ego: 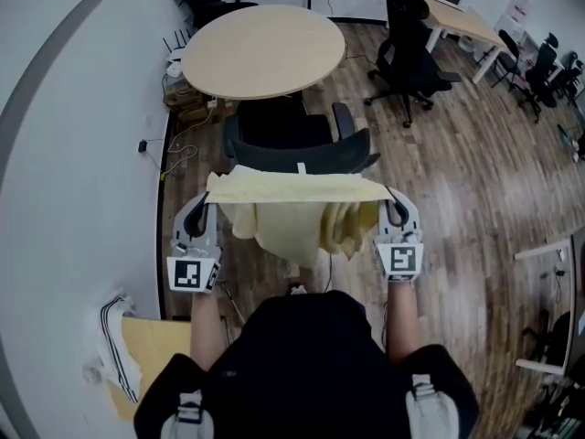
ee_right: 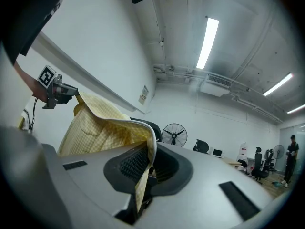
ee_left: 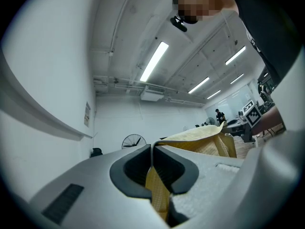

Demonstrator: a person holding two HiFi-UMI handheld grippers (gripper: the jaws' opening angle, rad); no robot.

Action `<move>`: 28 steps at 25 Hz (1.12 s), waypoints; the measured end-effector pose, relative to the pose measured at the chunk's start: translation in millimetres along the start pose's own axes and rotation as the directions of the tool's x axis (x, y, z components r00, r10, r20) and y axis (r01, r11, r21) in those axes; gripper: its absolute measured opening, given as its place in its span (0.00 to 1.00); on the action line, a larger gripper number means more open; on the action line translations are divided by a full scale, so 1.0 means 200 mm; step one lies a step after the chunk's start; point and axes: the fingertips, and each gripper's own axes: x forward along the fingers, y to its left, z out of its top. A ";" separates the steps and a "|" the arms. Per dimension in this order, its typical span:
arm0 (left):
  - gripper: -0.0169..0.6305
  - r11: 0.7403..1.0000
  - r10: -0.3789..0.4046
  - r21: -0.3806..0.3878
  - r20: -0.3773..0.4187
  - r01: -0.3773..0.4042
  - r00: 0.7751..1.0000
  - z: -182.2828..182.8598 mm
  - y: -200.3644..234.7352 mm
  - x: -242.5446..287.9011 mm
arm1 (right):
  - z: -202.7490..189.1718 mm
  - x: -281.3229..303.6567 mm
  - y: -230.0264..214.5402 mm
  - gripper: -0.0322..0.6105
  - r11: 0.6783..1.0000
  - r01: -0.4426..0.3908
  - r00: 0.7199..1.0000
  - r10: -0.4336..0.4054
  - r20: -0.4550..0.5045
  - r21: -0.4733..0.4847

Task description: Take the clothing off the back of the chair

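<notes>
The yellow garment (ego: 294, 197) looks to be clear of the black chair (ego: 283, 137) and hangs stretched just on the near side of its back, so I'd say only carrying it away remains. The left gripper (ego: 203, 207) and right gripper (ego: 395, 207) are each pinched tight on a top corner. I see no basket or bin by the chair.

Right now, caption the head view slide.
A yellow garment held spread between left gripper and right gripper, near black chair.
</notes>
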 end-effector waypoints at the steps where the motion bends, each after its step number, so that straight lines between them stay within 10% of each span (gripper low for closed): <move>1: 0.04 1.000 0.006 -0.002 0.002 -0.006 1.000 0.01 -0.01 -0.02 | 0.00 -0.01 0.01 0.05 1.000 -0.004 1.000 0.004 0.004 0.006; 28: 0.04 0.997 0.073 0.019 -0.111 -0.072 0.991 0.14 -0.78 -0.68 | -0.20 -0.91 -0.10 0.05 0.996 -0.087 0.996 0.087 -0.031 0.022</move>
